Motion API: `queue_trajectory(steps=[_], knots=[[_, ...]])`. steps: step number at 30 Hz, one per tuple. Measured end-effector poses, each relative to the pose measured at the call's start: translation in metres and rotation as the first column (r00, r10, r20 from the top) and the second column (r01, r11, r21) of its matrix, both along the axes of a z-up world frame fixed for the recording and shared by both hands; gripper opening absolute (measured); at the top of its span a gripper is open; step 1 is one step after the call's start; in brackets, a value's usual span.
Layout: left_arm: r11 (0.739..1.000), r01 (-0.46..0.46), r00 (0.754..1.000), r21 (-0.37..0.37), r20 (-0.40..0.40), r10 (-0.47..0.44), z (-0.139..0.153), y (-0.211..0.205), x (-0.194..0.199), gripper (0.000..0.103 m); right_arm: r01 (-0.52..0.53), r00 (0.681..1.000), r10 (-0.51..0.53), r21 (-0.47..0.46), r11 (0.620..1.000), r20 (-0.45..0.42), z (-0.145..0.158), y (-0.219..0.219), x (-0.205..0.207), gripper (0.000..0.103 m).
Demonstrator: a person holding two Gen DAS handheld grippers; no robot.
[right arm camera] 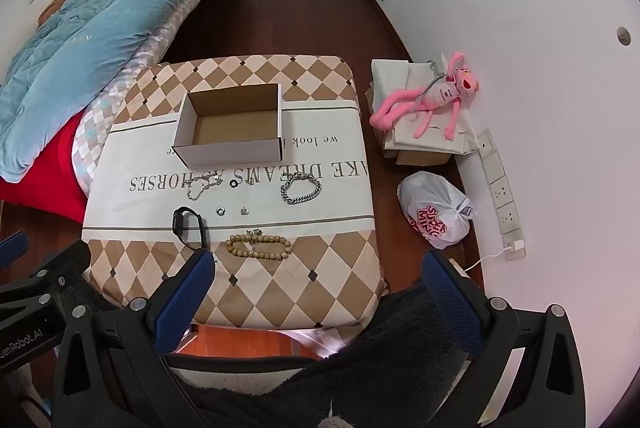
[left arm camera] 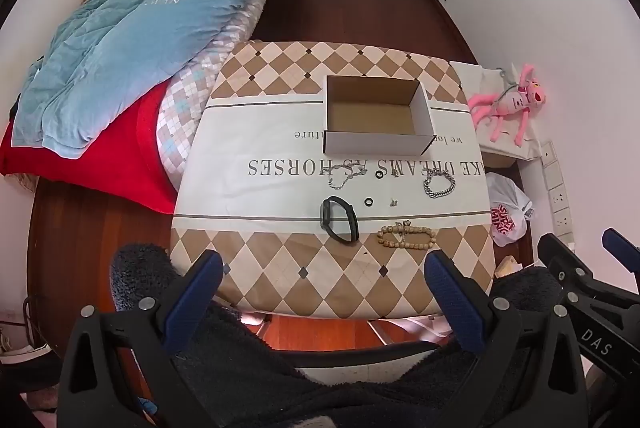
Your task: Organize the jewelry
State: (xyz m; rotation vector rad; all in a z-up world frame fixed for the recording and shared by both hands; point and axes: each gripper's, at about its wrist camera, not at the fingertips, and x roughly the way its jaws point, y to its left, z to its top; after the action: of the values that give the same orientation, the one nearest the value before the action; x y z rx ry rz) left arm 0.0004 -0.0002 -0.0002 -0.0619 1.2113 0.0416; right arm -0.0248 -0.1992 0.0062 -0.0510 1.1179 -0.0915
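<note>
Jewelry (right arm camera: 259, 245), cloth (right arm camera: 160, 164) reading "DREAMS AS HORSES"

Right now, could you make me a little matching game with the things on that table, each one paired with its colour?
Things:
1. wristband
2. chain bracelet
3. bead bracelet
4. open box

Colours:
A. silver
B. white outside, brown inside
C. black
D. tan

Pairs: 1-C, 2-A, 3-D, 4-B

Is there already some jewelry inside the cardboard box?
No, the cardboard box shows only its bare brown floor, and the wooden bead bracelet lies outside it on the table cloth.
</note>
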Motion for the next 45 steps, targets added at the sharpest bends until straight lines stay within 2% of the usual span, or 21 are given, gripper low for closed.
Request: queue_trajectory(steps=[8,12,45], knots=[[1.000,0.001,1.000,0.002,0.010,-0.001,0.000,-0.002,0.000,0.103,-0.007,1.000,0.007,-0.005,1.000,-0.008,0.002,0.001,0.002,0.103],[1.000,0.002,1.000,0.003,0.010,-0.002,0.002,0.012,-0.001,0.103,-0.003,1.000,0.003,0.002,1.000,-0.005,0.003,0.000,0.002,0.103],[1.000,0.003,1.000,0.008,0.008,-0.003,0.005,0.001,0.001,0.103,0.000,1.000,0.000,-0.005,1.000,0.003,0.004,-0.002,0.002,0.103]])
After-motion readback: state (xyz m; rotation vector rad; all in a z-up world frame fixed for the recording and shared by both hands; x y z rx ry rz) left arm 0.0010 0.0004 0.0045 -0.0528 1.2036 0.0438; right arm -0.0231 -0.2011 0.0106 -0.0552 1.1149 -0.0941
